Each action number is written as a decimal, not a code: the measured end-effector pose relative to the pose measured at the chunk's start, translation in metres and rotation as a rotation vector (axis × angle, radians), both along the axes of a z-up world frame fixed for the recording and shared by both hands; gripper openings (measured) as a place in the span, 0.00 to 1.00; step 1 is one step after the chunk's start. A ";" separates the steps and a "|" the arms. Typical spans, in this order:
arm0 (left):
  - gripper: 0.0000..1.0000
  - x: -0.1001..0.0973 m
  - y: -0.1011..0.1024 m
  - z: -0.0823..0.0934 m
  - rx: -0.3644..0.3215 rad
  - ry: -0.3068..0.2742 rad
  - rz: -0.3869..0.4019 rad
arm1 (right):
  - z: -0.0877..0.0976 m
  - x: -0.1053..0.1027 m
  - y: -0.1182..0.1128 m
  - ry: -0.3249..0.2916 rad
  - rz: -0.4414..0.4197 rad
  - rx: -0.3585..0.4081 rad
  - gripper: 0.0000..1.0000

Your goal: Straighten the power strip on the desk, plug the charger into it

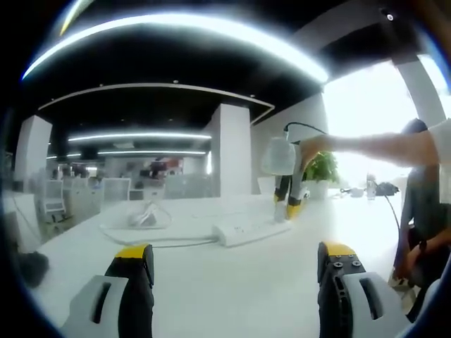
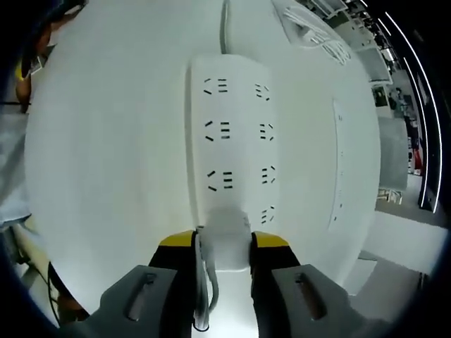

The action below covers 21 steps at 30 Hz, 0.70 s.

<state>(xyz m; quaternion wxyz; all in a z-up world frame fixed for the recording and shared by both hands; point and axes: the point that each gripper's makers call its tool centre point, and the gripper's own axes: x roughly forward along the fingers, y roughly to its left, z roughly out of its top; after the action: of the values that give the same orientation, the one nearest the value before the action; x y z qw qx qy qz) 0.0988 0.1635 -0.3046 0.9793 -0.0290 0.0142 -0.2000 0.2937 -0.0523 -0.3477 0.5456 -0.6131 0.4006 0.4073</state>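
Note:
A white power strip [image 2: 229, 127] lies lengthwise on the white desk [image 2: 106, 155], with two rows of sockets facing up. My right gripper [image 2: 224, 243] is shut on a white charger [image 2: 227, 229], which sits over the strip's near end; I cannot tell if it is seated in a socket. The charger's cable [image 2: 209, 296] trails down between the jaws. In the left gripper view the power strip [image 1: 243, 231] lies mid-desk, and the right gripper [image 1: 290, 205] stands upright over its right end. My left gripper [image 1: 236, 278] hovers low over the desk in front of the strip, open and holding nothing.
The strip's cable [image 1: 141, 224] lies in a loose coil on the desk to its left. A person's arm [image 1: 380, 146] reaches in from the right. A potted plant [image 1: 322, 169] stands at the far desk edge, and a dark object [image 1: 32, 267] sits at the left edge.

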 end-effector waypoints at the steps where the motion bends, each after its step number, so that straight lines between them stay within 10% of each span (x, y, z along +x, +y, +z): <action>1: 0.99 -0.001 0.001 0.001 -0.001 -0.002 0.000 | 0.001 0.000 0.000 -0.001 0.000 0.000 0.25; 21: 0.99 -0.008 0.013 0.000 0.004 0.005 0.033 | 0.001 -0.008 0.009 -0.007 0.025 0.193 0.45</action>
<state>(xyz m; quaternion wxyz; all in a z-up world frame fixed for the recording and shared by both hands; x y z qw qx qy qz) 0.0907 0.1763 -0.3049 0.9825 -0.0277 0.0164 -0.1835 0.2862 -0.0437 -0.3464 0.5986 -0.5641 0.3496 0.4486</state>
